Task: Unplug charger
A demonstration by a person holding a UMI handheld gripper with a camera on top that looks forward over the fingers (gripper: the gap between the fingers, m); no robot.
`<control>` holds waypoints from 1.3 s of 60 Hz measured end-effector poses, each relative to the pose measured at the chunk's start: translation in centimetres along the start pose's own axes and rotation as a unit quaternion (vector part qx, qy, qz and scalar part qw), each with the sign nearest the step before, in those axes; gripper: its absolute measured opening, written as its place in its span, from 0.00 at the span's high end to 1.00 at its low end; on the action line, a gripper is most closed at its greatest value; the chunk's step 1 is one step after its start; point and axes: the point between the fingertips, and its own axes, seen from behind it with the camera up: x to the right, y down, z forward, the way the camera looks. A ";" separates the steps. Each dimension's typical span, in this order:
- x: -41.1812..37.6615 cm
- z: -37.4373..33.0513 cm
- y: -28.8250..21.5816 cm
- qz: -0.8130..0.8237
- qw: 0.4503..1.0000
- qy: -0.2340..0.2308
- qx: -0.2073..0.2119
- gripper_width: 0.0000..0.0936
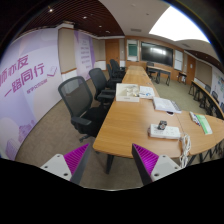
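My gripper [111, 160] is open and held high over the floor, with nothing between its magenta pads [75, 157]. Ahead and to the right, near the close end of a long wooden table [130, 118], a small dark object [160, 126] sits by a flat white item [168, 132]. A white cable [185, 148] runs from there over the table's near edge. I cannot make out a charger or a socket. The fingers are well short of the table.
Black office chairs [78, 100] line the table's left side. Papers [131, 92] lie mid-table, and a green item [203, 123] lies at the right. A wall with large printed characters [25, 80] stands left. Grey floor lies below the fingers.
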 end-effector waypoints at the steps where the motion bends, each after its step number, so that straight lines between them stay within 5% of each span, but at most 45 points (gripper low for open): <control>1: 0.4 0.4 0.6 0.003 1.000 0.004 -0.004 0.08; 15: 12.1 6.9 4.3 0.031 0.996 0.084 -0.021 0.07; 27: 22.8 16.9 1.2 0.056 0.991 0.121 0.027 0.08; 40: 30.3 26.9 -1.2 0.055 0.988 0.142 0.033 0.10; 44: 30.9 28.7 -1.2 0.050 0.989 0.134 0.029 0.19; 51: 32.2 30.4 -0.5 0.047 0.988 0.144 0.017 0.59; 70: 32.1 30.4 -0.8 0.067 0.989 0.135 0.011 0.76; 78: 31.6 21.2 -17.5 -0.013 0.968 0.154 0.198 0.77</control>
